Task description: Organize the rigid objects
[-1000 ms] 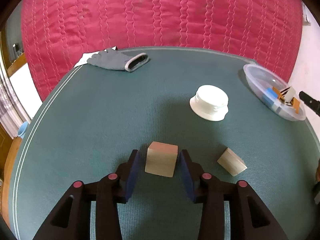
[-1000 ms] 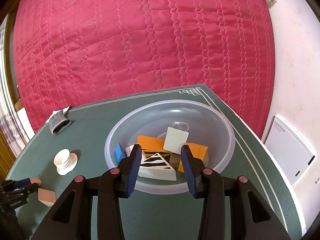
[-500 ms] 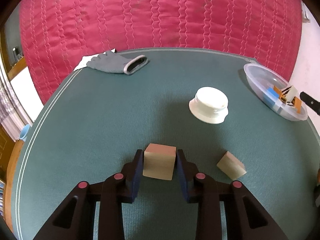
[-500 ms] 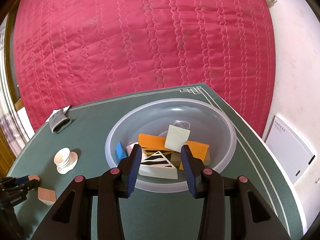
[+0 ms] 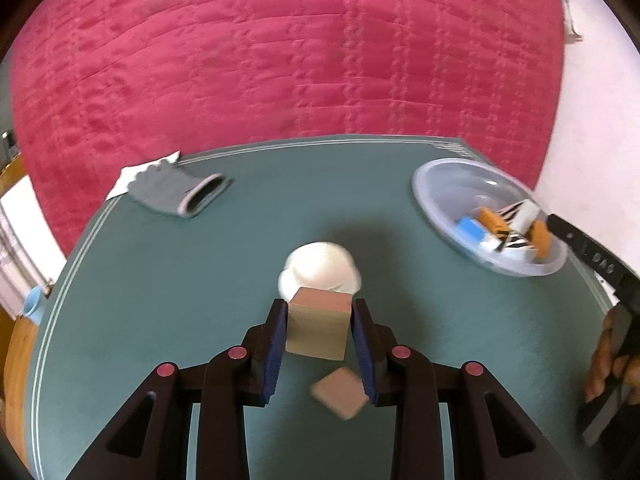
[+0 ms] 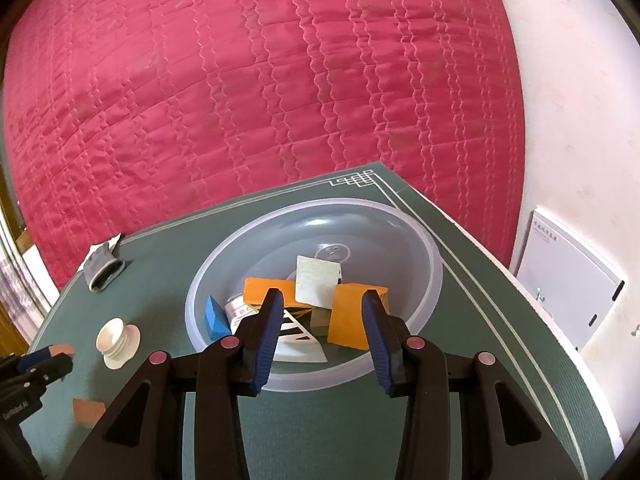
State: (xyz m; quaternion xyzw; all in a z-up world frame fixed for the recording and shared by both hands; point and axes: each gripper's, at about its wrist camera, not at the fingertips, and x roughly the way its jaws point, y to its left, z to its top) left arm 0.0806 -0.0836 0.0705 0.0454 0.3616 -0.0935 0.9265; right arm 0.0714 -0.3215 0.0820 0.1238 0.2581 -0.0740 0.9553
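My left gripper [image 5: 319, 328] is shut on a pale wooden cube [image 5: 317, 324] and holds it above the green table. A second wooden block [image 5: 340, 395] lies on the table below it. A white round lid [image 5: 320, 270] sits just beyond the cube. The clear plastic bowl [image 5: 432, 196] at the right holds orange, blue, white and striped blocks. My right gripper [image 6: 322, 330] is open and empty, hovering over the near rim of that bowl [image 6: 424, 248]. The left gripper [image 6: 44, 360] with its cube also shows at the left edge of the right wrist view.
A grey glove [image 5: 180, 196] lies on white paper at the table's far left. A red quilted cloth [image 5: 280, 60] hangs behind the table. A white wall box [image 6: 568, 280] is at the right. The second block [image 6: 89, 411] and the lid [image 6: 118, 338] lie left of the bowl.
My left gripper closed on the wooden cube, lifted it off the table and moved right, toward the lid. The right gripper stayed open over the bowl, shifting slightly.
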